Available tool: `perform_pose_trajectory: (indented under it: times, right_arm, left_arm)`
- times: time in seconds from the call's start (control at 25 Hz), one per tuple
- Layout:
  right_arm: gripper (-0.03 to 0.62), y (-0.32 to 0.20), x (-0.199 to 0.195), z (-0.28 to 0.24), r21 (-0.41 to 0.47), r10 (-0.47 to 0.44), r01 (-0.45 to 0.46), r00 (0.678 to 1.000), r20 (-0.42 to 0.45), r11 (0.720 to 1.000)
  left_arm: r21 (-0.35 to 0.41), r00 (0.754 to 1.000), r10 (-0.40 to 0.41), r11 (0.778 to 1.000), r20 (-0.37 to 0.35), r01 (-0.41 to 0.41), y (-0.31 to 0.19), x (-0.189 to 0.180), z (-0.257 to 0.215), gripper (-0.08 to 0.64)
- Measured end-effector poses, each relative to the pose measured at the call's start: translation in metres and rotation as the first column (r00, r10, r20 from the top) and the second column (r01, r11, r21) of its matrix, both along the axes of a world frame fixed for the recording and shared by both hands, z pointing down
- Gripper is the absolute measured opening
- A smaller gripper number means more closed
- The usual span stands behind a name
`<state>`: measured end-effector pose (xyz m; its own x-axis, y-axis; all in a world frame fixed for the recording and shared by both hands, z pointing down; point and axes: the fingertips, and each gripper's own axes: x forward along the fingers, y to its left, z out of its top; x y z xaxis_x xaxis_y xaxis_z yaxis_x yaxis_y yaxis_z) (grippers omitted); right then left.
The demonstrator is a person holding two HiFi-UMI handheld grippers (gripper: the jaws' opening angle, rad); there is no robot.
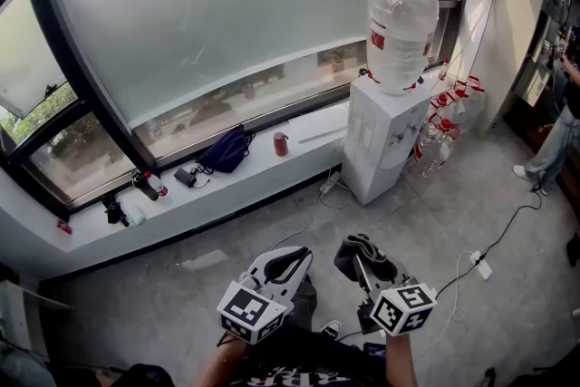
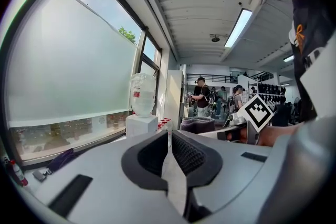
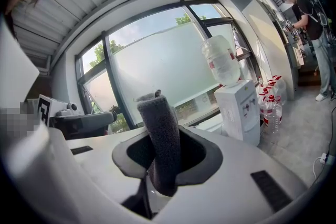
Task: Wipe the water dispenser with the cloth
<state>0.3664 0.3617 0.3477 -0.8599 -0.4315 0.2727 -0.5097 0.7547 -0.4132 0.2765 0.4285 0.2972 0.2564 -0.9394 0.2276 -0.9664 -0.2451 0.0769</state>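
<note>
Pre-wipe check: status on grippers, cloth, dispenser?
Right gripper shut on cloth. Left gripper shut, empty. Water dispenser ahead, not reached. Cable on floor nearby.

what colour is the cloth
The cloth is dark grey; the right gripper view shows it best.

2 grippers on show: the left gripper and the right gripper. 1 cloth, dark grey. 1 water dispenser, white, with 1 big jug on top. Right beside it are the spare bottles, red-capped: at least 4, too overlapped for a firm count. Along the sill: 1 dark blue bag, 1 red can, 1 red-capped bottle. On the floor, 2 white strips: the power strip by the dispenser and the power strip out right. 1 person at the right edge, and the left gripper view catches at least 2 background people.
</note>
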Motion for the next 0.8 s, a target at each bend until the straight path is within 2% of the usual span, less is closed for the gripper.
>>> perform_pose_trajectory:
  times: [0.32, 0.44, 0.8]
  right_arm:
    - [0.106, -0.059, -0.048, 0.011, -0.013, 0.006, -0.007, 1.000, -0.031, 1.000]
    - [0.106, -0.092, -0.080, 0.012, -0.012, 0.019, -0.020, 0.999, -0.039, 1.000]
    - [0.106, -0.191, -0.191, 0.002, -0.011, 0.088, -0.089, 0.995, -0.053, 0.996]
  left_arm:
    - [-0.011, 1.000, -0.002, 1.000, -0.010, 0.002, -0.053, -0.049, 0.012, 0.029]
    - [-0.002, 1.000, 0.007, 1.000, -0.004, -0.007, -0.085, -0.083, 0.012, 0.029]
    - [0.021, 0.994, 0.107, 0.994, 0.009, -0.107, -0.192, -0.193, -0.001, 0.029]
